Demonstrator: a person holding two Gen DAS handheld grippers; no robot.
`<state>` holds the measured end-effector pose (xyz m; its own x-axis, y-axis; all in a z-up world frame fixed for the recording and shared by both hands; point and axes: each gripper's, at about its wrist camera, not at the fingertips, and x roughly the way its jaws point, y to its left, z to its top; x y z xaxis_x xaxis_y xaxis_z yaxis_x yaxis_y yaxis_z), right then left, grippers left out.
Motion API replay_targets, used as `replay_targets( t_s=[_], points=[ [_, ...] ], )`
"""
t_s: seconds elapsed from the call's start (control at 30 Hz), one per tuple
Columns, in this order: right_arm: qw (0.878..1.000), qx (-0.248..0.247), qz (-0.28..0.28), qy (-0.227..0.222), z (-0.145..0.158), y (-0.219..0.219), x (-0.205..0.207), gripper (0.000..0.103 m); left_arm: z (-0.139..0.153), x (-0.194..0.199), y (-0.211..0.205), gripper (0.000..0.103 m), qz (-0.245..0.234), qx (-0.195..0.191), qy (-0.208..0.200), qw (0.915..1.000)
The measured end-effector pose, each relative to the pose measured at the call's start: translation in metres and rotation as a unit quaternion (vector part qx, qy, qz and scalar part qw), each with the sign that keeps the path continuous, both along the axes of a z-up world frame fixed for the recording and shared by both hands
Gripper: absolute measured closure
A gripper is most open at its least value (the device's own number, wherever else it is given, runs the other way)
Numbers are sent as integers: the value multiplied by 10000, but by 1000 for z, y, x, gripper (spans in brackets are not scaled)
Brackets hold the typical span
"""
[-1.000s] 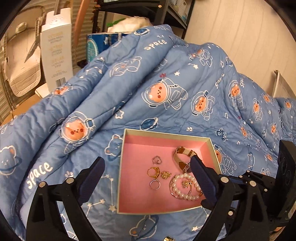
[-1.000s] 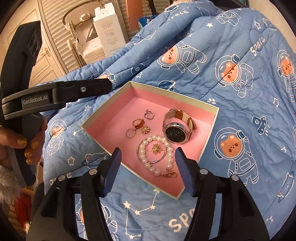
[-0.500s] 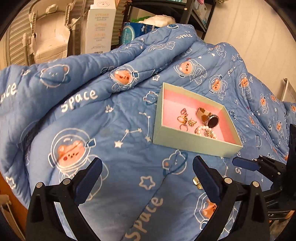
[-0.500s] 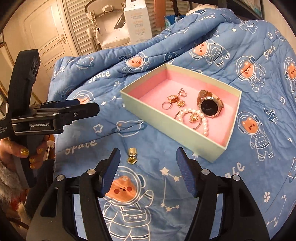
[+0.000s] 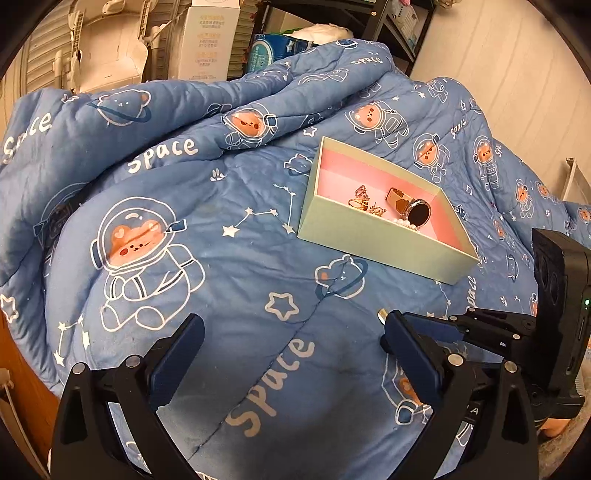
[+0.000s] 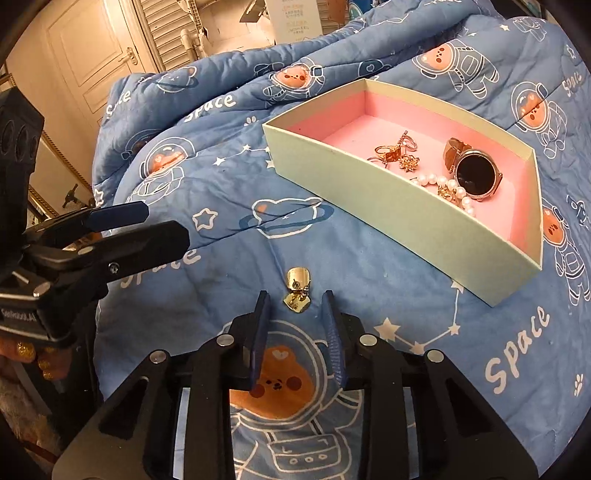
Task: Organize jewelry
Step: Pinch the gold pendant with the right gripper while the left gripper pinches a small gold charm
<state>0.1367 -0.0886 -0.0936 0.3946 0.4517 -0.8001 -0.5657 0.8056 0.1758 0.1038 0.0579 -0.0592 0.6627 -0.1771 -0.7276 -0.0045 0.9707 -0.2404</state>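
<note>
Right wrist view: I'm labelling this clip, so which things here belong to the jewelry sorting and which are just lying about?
Part of the job:
- gold earrings loose on the quilt, between the right gripper fingers
- pink-lined box
- watch, pearl bracelet and rings inside it

Just lying about:
- space-bear quilt
- white carton
- door

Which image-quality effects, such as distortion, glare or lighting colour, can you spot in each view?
Left wrist view: fisheye bends the box edges, corners vignette black. Right wrist view: warm light, sharp centre, a glint on the gold earring between the right gripper fingers, faint reflection on the watch face.
</note>
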Motion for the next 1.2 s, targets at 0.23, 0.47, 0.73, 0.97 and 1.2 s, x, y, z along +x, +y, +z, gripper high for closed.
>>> replay_targets(
  t_s=[0.23, 0.47, 0.73, 0.97, 1.2],
  points=[
    [9999, -121, 39, -75, 0, 3, -2, 88, -3, -5, -3, 10, -35, 40, -23, 10000],
    [10000, -52, -55, -9, 3, -9, -4, 88, -7, -4, -19, 28, -377, 122, -10, 9992],
    [9991, -61, -407, 36, 8, -44, -3, 88, -10, 5, -58, 43, -1081, 391, -5, 9934],
    [9978, -45, -653, 62, 10, -68, -3, 88, -20, 22, -81, 59, -1451, 719, 218, 9866],
    [9975, -5, -700, 98, 9, -72, -4, 88, -24, 32, -91, 79, -1582, 852, 278, 9833]
  ],
)
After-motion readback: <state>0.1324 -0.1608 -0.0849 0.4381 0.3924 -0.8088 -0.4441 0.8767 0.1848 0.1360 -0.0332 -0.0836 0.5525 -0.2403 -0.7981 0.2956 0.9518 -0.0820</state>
